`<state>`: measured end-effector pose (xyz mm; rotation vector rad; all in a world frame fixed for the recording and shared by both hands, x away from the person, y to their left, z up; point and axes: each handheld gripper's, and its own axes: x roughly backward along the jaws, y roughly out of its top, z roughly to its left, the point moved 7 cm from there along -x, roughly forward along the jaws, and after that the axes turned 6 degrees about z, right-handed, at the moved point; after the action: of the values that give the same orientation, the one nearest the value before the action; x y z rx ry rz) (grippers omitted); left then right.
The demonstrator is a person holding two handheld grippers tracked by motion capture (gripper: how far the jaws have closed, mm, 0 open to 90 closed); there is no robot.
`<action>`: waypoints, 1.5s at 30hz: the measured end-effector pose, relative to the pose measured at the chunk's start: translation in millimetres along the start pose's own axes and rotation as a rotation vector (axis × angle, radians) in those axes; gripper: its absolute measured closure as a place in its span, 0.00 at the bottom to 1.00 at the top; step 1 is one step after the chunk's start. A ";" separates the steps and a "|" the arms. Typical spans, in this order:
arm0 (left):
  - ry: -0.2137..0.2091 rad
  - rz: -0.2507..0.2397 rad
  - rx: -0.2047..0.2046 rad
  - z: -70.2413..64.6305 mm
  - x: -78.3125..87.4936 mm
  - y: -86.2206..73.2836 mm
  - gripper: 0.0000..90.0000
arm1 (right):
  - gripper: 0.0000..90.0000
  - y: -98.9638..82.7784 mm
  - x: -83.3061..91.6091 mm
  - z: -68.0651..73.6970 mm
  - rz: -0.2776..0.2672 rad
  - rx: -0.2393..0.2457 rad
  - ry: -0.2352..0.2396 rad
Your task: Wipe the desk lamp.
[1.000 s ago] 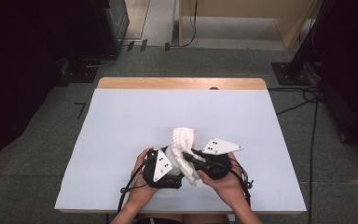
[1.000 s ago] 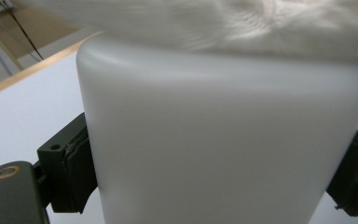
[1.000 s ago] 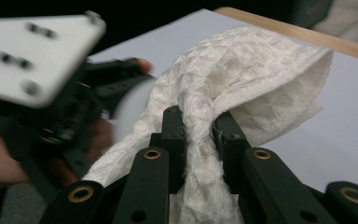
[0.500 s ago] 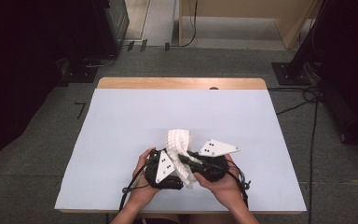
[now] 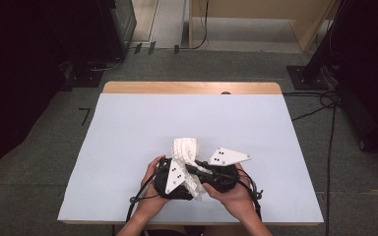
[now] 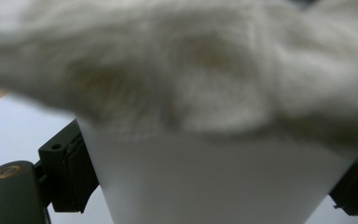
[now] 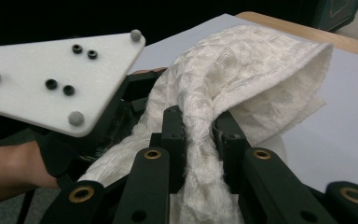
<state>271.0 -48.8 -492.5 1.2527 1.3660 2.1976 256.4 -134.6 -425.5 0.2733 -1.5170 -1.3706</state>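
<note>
A white knitted cloth point(image 5: 184, 148) rises in a bunch between the two grippers near the table's front edge. In the right gripper view my right gripper point(image 7: 200, 127) is shut on a fold of the cloth point(image 7: 261, 70). My left gripper point(image 6: 209, 158) has its jaws wide apart, and their pads touch the sides of a smooth white tapered thing point(image 6: 214, 186), shaped like a cup. The blurred cloth point(image 6: 177, 65) lies over its far end. From above, the left gripper point(image 5: 188, 181) and the right gripper point(image 5: 195, 172) meet under the cloth, each held in a hand.
The pale blue table top point(image 5: 142, 123) stretches away beyond the hands, with a wooden strip point(image 5: 192, 87) at its far edge. Cables point(image 5: 138, 196) trail off the front edge. Dark equipment and cables stand on the floor around the table.
The right gripper and the cloth have shifted a little to the left. The left hand has stayed put and both grips look the same.
</note>
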 end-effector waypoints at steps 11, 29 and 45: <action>0.097 -0.094 0.136 35.6 5.0 -2.8 0.09 | 0.86 -23.7 16.4 -68.8 0.054 -0.046 -0.316; 0.101 -0.074 0.228 52.3 11.3 -25.9 0.04 | 0.49 -76.4 -23.6 -84.9 0.211 -0.112 -0.277; 0.117 -0.017 0.200 50.2 11.3 -28.2 0.07 | 0.52 -93.8 -40.3 -89.4 0.243 -0.293 -0.342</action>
<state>297.7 2.9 -500.7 1.1870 1.6711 2.1982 302.5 -189.5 -540.7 -0.3341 -1.5361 -1.4679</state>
